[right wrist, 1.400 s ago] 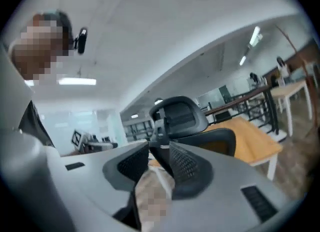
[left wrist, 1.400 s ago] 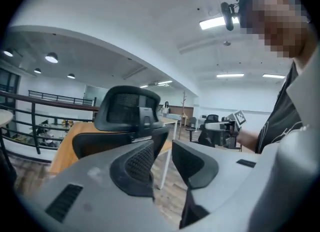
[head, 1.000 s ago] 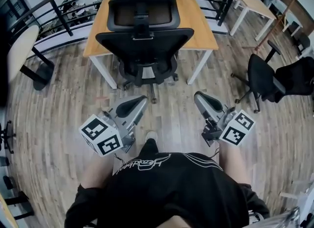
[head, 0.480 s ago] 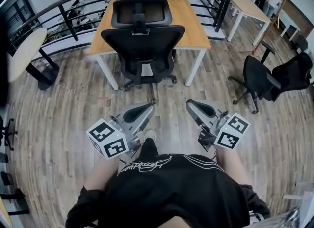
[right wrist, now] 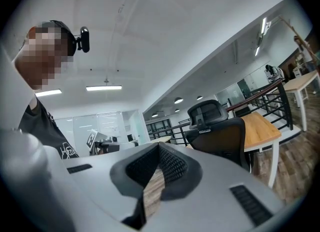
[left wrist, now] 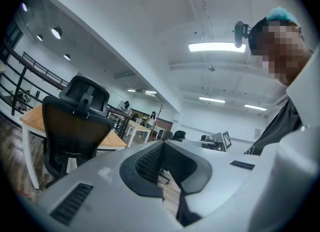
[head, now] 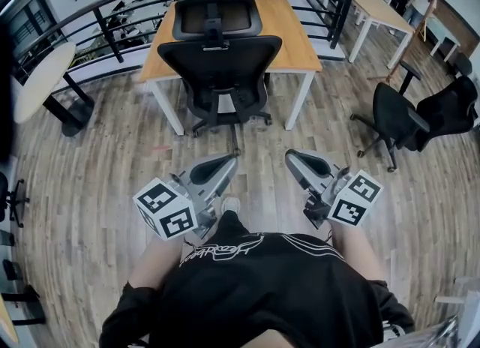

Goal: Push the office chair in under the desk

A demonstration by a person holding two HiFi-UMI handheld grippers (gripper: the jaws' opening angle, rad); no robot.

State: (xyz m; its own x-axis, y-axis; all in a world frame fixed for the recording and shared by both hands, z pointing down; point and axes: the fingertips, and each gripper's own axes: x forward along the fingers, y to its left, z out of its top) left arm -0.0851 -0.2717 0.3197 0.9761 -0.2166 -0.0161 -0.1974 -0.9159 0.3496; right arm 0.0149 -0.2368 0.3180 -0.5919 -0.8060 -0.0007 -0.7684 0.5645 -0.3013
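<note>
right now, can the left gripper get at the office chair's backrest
Probably, after a step forward: only bare floor lies between the left gripper and the office chair, whose backrest faces it. They are apart now.

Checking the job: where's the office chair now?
Head view, top centre: the black office chair stands against the near edge of the wooden desk, backrest towards the camera.

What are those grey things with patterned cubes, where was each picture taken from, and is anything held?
A person holds a hand tool in each hand: the left gripper and the right gripper; the cubes are part of them. One picture comes from a head camera looking down; the other two from cameras riding on each gripper, looking along its fingers. Both are shut, holding nothing. Ahead, a black office chair stands at a wooden desk, untouched by either gripper.
</note>
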